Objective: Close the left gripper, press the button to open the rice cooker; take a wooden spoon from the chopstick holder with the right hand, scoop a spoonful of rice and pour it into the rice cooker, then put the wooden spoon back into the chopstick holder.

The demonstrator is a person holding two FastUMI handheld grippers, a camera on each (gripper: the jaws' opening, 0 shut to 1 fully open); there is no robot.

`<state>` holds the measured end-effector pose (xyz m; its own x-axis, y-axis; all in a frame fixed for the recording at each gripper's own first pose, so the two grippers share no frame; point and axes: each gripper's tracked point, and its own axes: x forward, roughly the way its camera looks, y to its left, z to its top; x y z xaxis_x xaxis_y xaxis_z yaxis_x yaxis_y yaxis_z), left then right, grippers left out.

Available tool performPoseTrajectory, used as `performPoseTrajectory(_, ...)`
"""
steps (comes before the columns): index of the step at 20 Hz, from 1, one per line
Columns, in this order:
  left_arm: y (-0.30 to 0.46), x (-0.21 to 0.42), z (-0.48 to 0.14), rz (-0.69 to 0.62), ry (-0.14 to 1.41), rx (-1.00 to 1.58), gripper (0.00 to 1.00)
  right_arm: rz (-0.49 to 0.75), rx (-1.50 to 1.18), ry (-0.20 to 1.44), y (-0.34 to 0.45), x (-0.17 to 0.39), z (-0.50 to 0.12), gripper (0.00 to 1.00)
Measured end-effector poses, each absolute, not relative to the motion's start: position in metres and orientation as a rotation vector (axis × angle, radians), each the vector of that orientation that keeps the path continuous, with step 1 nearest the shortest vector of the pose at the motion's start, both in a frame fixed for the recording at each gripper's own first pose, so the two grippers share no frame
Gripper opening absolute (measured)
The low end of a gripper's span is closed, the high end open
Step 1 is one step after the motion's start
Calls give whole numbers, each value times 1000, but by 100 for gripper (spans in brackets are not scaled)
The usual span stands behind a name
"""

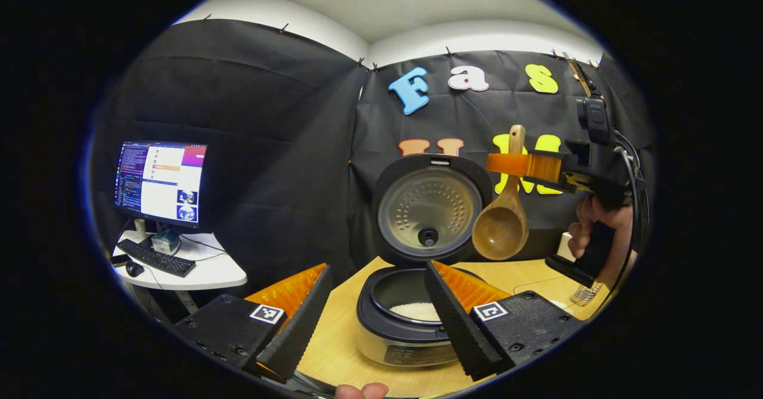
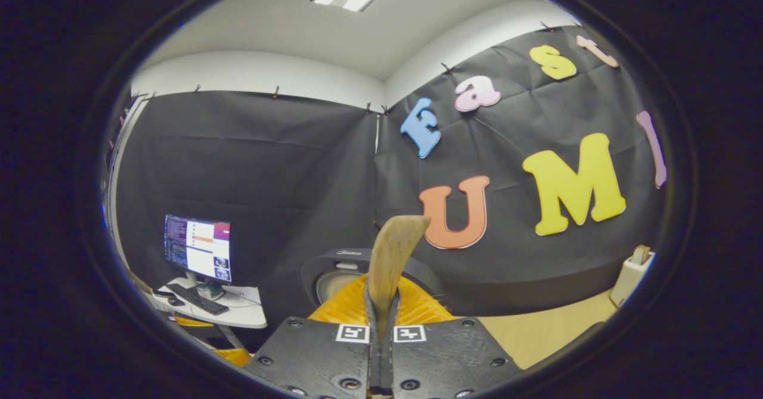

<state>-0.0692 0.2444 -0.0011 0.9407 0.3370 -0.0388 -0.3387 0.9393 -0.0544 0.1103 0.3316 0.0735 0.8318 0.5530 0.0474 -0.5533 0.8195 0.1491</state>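
Two grippers share the booth. At lower centre of the left gripper view, the left gripper [image 1: 375, 309] stands with fingers spread apart, framing the rice cooker [image 1: 411, 321], its lid [image 1: 430, 208] raised and white rice [image 1: 417, 311] in the pot. At centre right of that view, the right gripper [image 1: 524, 166] is clamped on the handle of the wooden spoon [image 1: 502, 223], bowl hanging down and apparently empty; the right gripper view shows the handle tip rising at lower centre. The chopstick holder [image 2: 633, 277] sits at right edge. The spoon looks light and rigid, its smooth handle liable to pivot, so a mid-handle grip seems wisest.
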Motion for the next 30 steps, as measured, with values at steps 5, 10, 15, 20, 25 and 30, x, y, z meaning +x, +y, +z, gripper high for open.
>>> performPoseTrajectory(5, 209, -57, 5, 263, 24, -63, 99, 423, 266, 47, 210, 123, 84, 0)
performPoseTrajectory(10, 179, -49, 11, 200, 13, -27, 99, 211, 270, 10, 80, 130, 89, 0)
performPoseTrajectory(15, 154, -45, 12, 142, 14, 12, 99, -16, 295, 17, -57, 123, 62, 0)
performPoseTrajectory(20, 140, -41, 11, 111, 21, 15, 99, -129, 330, 120, -123, 131, -9, 0)
performPoseTrajectory(25, 128, -38, 15, 92, 9, 11, 99, -108, 292, 188, -121, 146, -64, 0)
performPoseTrajectory(30, 126, -37, 13, 84, 14, 11, 99, -89, 217, 218, -112, 155, -98, 0)
